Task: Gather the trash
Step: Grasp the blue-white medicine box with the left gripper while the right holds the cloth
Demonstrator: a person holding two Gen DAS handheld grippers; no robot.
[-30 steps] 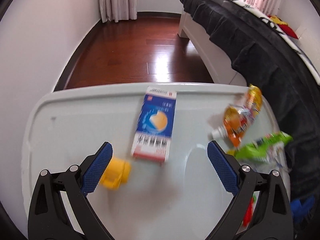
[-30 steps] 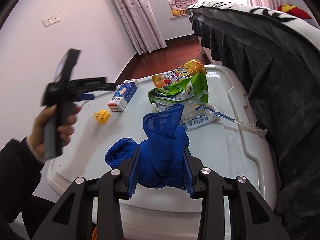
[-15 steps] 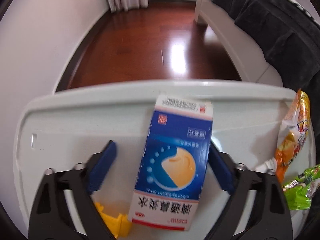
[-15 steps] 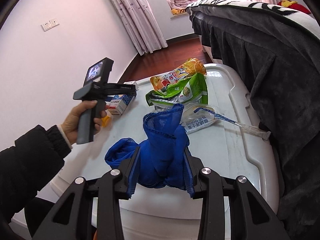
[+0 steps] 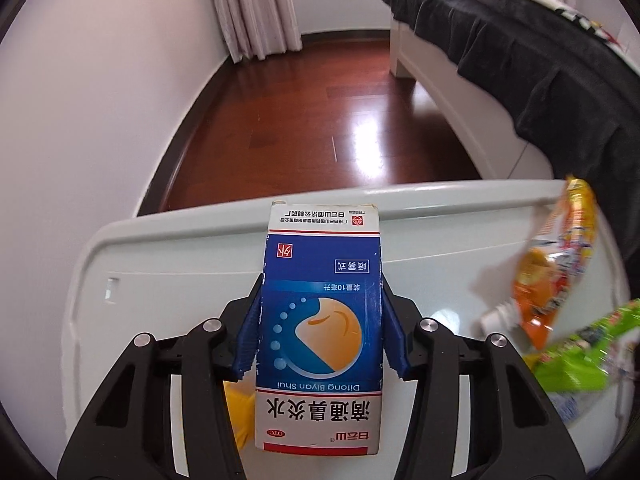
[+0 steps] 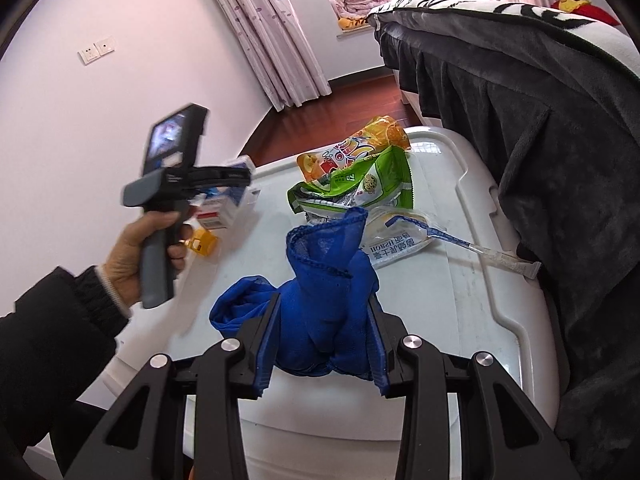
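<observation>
Trash sits scattered on a white lidded bin (image 6: 452, 292), and one piece, a blue and white carton (image 5: 320, 316), is clamped between the blue pads of the left gripper (image 5: 320, 320), whose jaws have just been closing in on its long sides and now press against them. Under the carton's near left corner a small yellow piece (image 5: 240, 412) lies on the lid. To the right of the carton lie an orange snack wrapper (image 5: 548, 276) and, nearer, a green wrapper (image 5: 580, 352), the two overlapping.

In the right wrist view the right gripper (image 6: 322, 340) stands narrow, its pads squeezing a bunched blue mesh bag (image 6: 324, 292) that rises above the fingers. Just beyond the bag lies a clear plastic pouch (image 6: 396, 236) with a straw-like tube pointing right. At the left a hand (image 6: 140, 252) in a dark sleeve holds the left gripper's grey handle. A dark blanket (image 6: 560, 128) hangs along the bin's right side.
</observation>
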